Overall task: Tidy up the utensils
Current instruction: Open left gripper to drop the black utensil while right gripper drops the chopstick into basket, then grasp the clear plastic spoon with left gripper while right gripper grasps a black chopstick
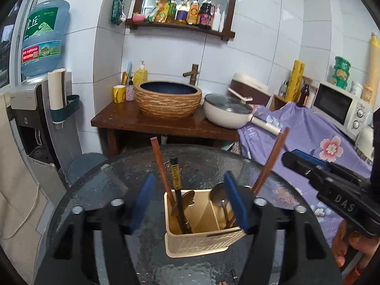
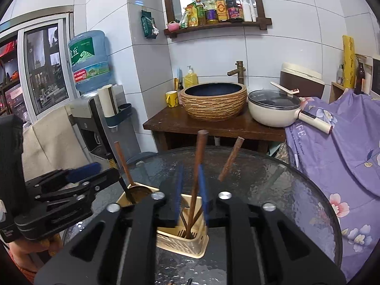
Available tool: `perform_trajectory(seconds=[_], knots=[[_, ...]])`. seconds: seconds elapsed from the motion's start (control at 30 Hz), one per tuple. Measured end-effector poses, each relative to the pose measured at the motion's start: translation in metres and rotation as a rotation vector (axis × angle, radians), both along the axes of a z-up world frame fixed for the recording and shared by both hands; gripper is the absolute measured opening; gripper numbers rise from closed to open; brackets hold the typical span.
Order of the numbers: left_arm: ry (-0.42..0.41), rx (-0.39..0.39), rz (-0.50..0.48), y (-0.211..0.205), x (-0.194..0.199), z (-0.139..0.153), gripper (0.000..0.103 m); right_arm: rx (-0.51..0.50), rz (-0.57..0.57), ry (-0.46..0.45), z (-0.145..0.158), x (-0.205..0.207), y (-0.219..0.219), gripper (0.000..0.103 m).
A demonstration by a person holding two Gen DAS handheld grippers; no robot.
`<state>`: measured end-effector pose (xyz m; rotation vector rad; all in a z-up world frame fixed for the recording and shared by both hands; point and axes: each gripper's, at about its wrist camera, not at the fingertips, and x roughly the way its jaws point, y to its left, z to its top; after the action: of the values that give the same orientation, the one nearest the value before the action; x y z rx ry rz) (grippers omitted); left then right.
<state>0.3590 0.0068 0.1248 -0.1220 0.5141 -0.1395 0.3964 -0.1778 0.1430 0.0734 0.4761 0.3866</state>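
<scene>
A cream utensil holder (image 1: 201, 223) stands on the round dark glass table (image 1: 106, 182). Its left compartment holds a brown chopstick (image 1: 161, 168), a black and gold chopstick (image 1: 175, 173) and a butterfly-shaped spoon (image 1: 186, 198). A metal spoon (image 1: 217, 194) and another brown chopstick (image 1: 270, 161) lean on the right side. My left gripper (image 1: 190, 201) hangs open over the holder, its blue pads wide of the utensils. My right gripper (image 2: 191, 194) is open, with a brown chopstick (image 2: 200, 147) standing between its pads in the holder (image 2: 187, 244). A second chopstick (image 2: 231, 159) leans to the right.
Behind the table, a wooden stand (image 1: 133, 121) carries a woven basin (image 1: 168, 99) and a white lidded pan (image 1: 225, 114). A water dispenser (image 1: 30, 109) stands left. A purple flowered cloth (image 1: 308, 130) and a microwave (image 1: 342, 109) are to the right. A hand (image 1: 351, 244) grips the right tool.
</scene>
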Motion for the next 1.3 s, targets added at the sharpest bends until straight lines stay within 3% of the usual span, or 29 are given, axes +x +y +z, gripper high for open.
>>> perform_trajectory(seconds=[0.03, 0.1, 0.17, 0.3, 0.43, 0.5, 0.6, 0.73, 0.87, 1.3], knots=[[-0.008, 0.000, -0.009, 0.000, -0.006, 0.000, 0.071, 0.004, -0.010, -0.011, 0.000, -0.004, -0.003, 0.048], [-0.028, 0.009, -0.016, -0.001, -0.020, -0.002, 0.087, -0.012, -0.019, -0.030, -0.003, -0.013, -0.005, 0.048], [-0.029, 0.029, -0.016, -0.002, -0.036, -0.009, 0.095, -0.041, -0.017, -0.046, -0.008, -0.027, -0.005, 0.048], [0.045, 0.089, -0.015, -0.005, -0.064, -0.042, 0.097, -0.129, -0.019, -0.018, -0.039, -0.055, -0.003, 0.048], [0.164, 0.158, -0.029, -0.014, -0.082, -0.092, 0.097, -0.184, 0.004, 0.125, -0.089, -0.066, 0.001, 0.048], [0.216, 0.174, -0.033, -0.018, -0.088, -0.114, 0.095, -0.201, 0.012, 0.205, -0.116, -0.069, 0.003, 0.048], [0.317, 0.177, -0.058, -0.025, -0.097, -0.150, 0.081, -0.221, 0.034, 0.322, -0.157, -0.073, 0.010, 0.042], [0.361, 0.193, -0.081, -0.032, -0.104, -0.169, 0.073, -0.244, 0.049, 0.392, -0.186, -0.081, 0.020, 0.035], [0.364, 0.225, -0.076, -0.036, -0.111, -0.175, 0.071, -0.248, 0.035, 0.425, -0.195, -0.085, 0.024, 0.032], [0.408, 0.198, -0.094, -0.041, -0.117, -0.188, 0.063, -0.311, 0.015, 0.432, -0.206, -0.083, 0.040, 0.020]])
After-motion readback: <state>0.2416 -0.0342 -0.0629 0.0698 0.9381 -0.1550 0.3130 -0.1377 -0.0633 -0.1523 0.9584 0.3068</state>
